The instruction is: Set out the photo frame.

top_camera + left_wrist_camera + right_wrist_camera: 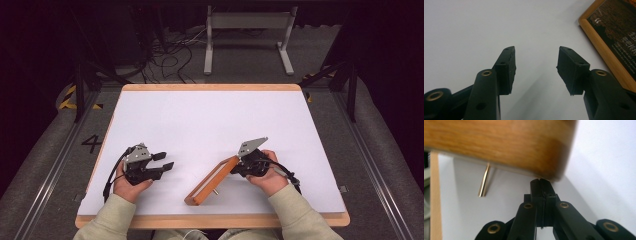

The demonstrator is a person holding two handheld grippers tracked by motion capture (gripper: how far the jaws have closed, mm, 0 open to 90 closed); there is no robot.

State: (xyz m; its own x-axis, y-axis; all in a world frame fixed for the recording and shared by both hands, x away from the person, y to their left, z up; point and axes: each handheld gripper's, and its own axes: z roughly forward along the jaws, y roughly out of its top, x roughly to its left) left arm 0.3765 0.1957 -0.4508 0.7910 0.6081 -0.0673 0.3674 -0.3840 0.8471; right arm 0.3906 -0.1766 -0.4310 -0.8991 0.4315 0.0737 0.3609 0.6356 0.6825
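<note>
A wooden picture frame point(212, 181) stands tilted on one long edge at the front middle of the white table point(210, 120). A short brass peg point(216, 190) sticks out of its side. My right gripper point(237, 167) is at the frame's upper right end. In the right gripper view its jaws are pressed together, with the tips point(541, 182) right against the underside of the wooden frame point(499, 145), beside the brass peg point(484, 182). My left gripper point(167, 160) rests at the front left, open with nothing between its fingers point(536, 57). The frame's point(609, 50) dark printed face lies to its right.
The table has a wooden rim point(210, 220) along its front. Behind the table stand a white metal stand point(247, 22) and loose cables point(170, 57) on the floor. A cable trails from each gripper toward the person's sleeves.
</note>
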